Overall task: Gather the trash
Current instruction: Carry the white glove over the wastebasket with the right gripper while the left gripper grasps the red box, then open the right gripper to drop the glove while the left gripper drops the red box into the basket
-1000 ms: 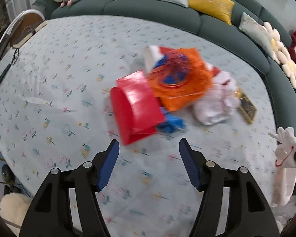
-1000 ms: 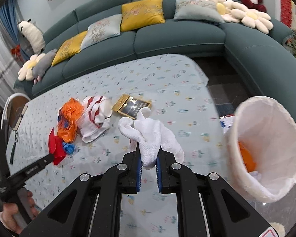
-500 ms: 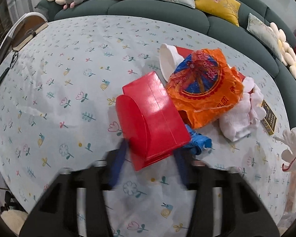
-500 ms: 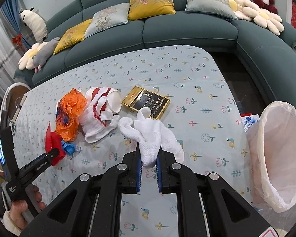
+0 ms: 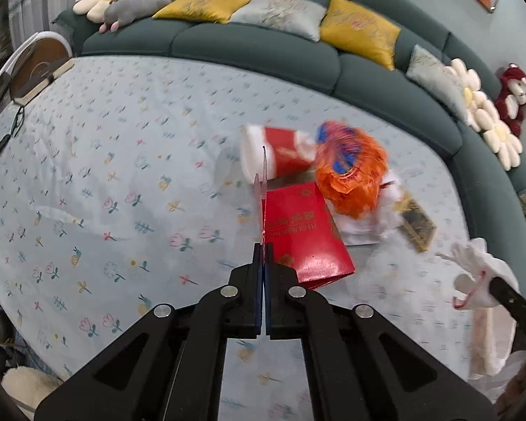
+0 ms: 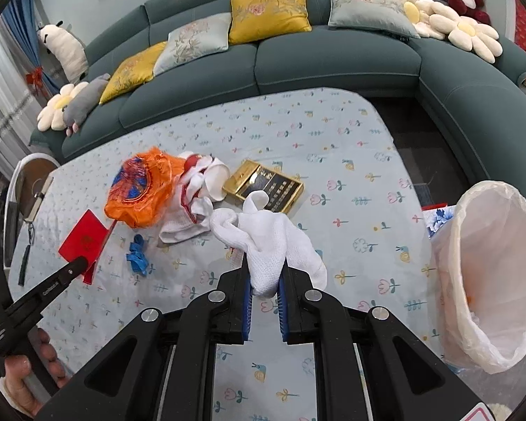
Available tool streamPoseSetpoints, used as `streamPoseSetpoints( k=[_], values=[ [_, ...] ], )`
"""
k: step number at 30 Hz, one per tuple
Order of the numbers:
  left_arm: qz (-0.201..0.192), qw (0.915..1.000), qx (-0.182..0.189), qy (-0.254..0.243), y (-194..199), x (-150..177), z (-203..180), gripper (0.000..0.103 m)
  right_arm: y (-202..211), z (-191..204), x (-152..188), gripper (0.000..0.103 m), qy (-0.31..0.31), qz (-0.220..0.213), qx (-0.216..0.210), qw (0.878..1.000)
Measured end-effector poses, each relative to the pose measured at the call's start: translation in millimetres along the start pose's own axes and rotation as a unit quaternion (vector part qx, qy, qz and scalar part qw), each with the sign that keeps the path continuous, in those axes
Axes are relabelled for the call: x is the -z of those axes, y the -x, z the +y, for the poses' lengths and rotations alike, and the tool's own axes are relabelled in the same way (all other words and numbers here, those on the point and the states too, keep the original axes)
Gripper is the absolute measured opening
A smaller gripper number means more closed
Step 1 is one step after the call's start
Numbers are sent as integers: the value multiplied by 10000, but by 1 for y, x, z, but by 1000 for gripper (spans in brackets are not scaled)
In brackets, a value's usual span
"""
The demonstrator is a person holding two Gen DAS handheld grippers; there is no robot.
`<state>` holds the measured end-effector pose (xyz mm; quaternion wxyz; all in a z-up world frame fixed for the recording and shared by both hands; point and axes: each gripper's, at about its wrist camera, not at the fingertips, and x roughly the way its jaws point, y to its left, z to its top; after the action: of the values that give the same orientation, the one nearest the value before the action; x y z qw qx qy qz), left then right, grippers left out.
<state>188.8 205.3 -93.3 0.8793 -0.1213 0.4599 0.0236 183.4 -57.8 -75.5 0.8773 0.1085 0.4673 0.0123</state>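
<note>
My left gripper (image 5: 263,249) is shut on the edge of a red card envelope (image 5: 303,231), lifted off the flowered table; it shows from the right wrist view (image 6: 84,242) too. My right gripper (image 6: 264,280) is shut on a white cloth glove (image 6: 266,238) held above the table. On the table lie an orange plastic bag (image 6: 143,189), a red-and-white paper cup (image 5: 277,156), a white cloth with red trim (image 6: 186,210), a blue scrap (image 6: 136,258) and a gold-and-black box (image 6: 270,186). A white-lined trash bin (image 6: 491,273) stands at the right.
A teal sofa (image 6: 298,56) with yellow and grey cushions curves round the table's far side and right. A chair with a book (image 5: 38,70) stands at the far left. The flowered tablecloth (image 5: 105,193) spreads wide to the left.
My left gripper moved forward onto the red envelope, shut on its edge and lifted it. My right gripper, still holding the glove, swung left, away from the bin.
</note>
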Motion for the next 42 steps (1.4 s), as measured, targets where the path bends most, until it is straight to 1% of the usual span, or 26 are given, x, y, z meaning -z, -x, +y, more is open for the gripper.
streamPoseSetpoints(
  k=[4,7,13,17,20,25,34,38,42],
  values=[
    [-93,9996,232,-160,21,5,-25,0,22,-8,0,12,-96,-202,-31,9997],
    [-115,9984,441,-343,34,10,-53,0,36,-16,1,12,-150,-336,-19,9993],
    [-149,9922,909,-835,57,24,-117,0,72,-56,6,12,-396,-650,130,9970],
    [-158,9857,1215,-1158,69,33,-159,0,92,-89,10,12,-612,-810,290,9944],
    [-135,9786,1452,-1454,76,42,-198,0,103,-115,16,12,-769,-894,429,9921],
    [-27,9671,1754,-1845,80,58,-249,0,121,-163,26,12,-1089,-1009,651,9868],
    [292,9484,2038,-2412,71,88,-324,0,136,-227,41,12,-1555,-1119,938,9770],
    [359,9408,2126,-2615,68,100,-350,0,138,-243,46,12,-1719,-1137,998,9734],
    [442,9358,2173,-2740,63,106,-367,1,136,-255,50,12,-1833,-1130,1032,9711]
  ],
)
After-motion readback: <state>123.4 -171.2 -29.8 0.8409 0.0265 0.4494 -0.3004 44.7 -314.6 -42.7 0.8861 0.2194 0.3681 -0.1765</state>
